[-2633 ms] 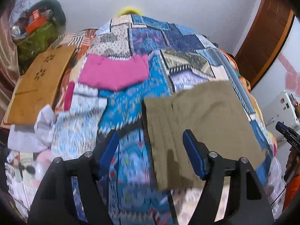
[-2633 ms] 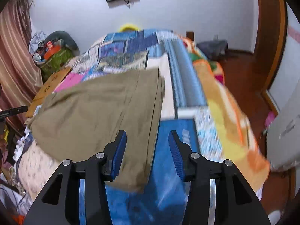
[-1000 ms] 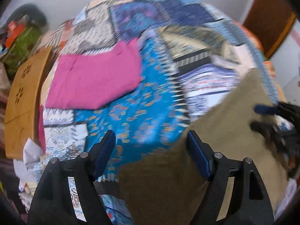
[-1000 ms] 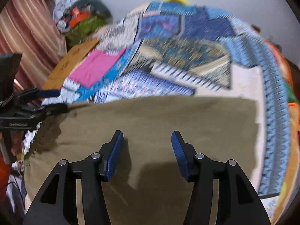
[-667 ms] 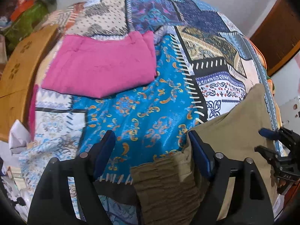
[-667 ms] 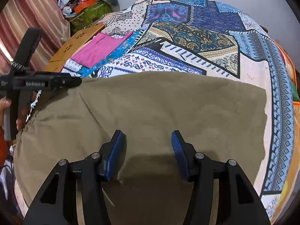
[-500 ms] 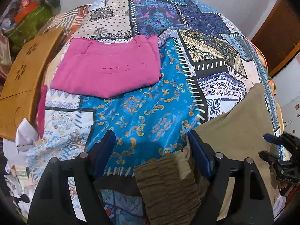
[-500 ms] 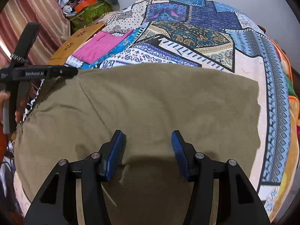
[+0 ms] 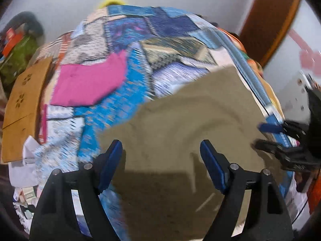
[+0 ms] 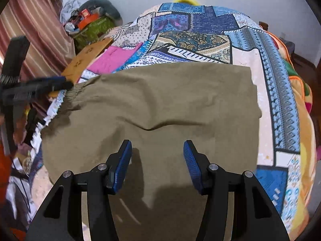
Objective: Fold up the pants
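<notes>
A: Judging from the quilted bed (image 10: 266,92), where are the olive pants (image 10: 160,108) found?

B: They are spread flat on its near part, part folded, waistband at the bed's left edge, pink garment (image 10: 112,58) farther up.

A: How are the tools set?

B: The left tool (image 9: 160,160) is held wide apart and the right tool (image 10: 157,160) part open; both are poised over the pants and nothing is gripped.

A: What could be spoiled?

B: If only the top layer is pinched, the fold may be pulled askew. A ridge across the cloth could be creased in, and the edge hanging off the bed may be dragged down.
</notes>
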